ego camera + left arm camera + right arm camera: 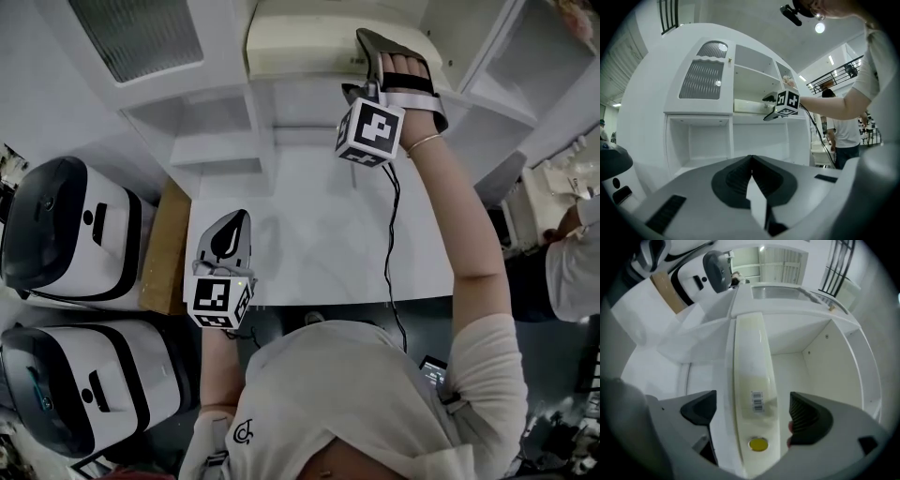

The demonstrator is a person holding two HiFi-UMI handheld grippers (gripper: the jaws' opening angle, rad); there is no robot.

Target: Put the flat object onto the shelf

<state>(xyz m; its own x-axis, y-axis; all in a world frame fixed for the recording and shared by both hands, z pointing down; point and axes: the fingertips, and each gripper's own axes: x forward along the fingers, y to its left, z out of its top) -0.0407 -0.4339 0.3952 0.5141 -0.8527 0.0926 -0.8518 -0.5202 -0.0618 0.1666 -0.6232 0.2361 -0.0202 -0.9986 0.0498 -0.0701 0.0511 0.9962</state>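
The flat object [752, 376] is a long cream panel with a barcode label and a yellow sticker. It lies on the upper shelf [806, 376] of the white cabinet [281, 103], and shows as a cream slab [309, 42] in the head view. My right gripper [753, 412] is raised to that shelf. Its jaws stand wide apart on either side of the panel's near end, with a gap at each pad. My left gripper [234, 230] hangs low over the white table [319, 234], shut and empty. From the left gripper view, the right gripper [769, 108] is at the shelf edge.
Two white-and-black machines [66, 234] [84, 384] stand at the left, with a brown board [164, 244] beside them. A black cable [389, 234] trails from the right gripper across the table. Another person [567, 262] stands at the far right. Lower cabinet compartments [698, 140] are open-fronted.
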